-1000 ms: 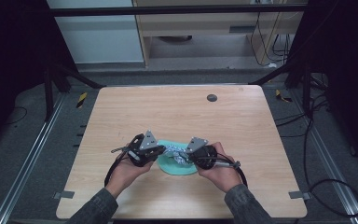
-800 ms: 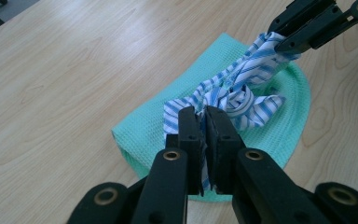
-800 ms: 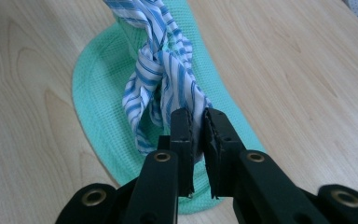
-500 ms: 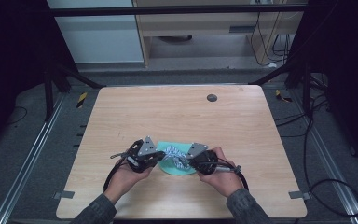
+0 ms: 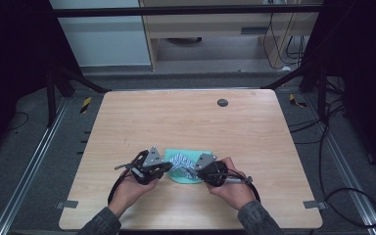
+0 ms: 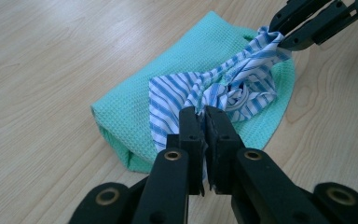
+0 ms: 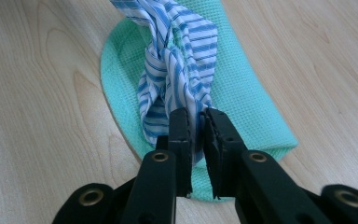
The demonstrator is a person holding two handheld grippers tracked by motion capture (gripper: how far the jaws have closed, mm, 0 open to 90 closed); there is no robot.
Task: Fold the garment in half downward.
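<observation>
Striped cloth (image 6: 214, 91) bunched, seemingly knotted, on green cloth (image 6: 135, 116) at near middle of tabletop (image 5: 186, 117); one end clamped by left gripper (image 6: 204, 112) fingers, other end clamped by right gripper (image 7: 196, 116) fingers

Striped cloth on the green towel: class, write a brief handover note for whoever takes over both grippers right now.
Left gripper: shut on one end of the blue-and-white striped cloth.
Right gripper: shut on the opposite end of it.
The cloth is bunched and twisted between the two, lying over the folded green towel near the front edge of the wooden table.
Done: both ends gripped.
Left, probably: spread or fold the cloth; it is not yet flat. Keep both grips even so the towel beneath does not drag.
</observation>
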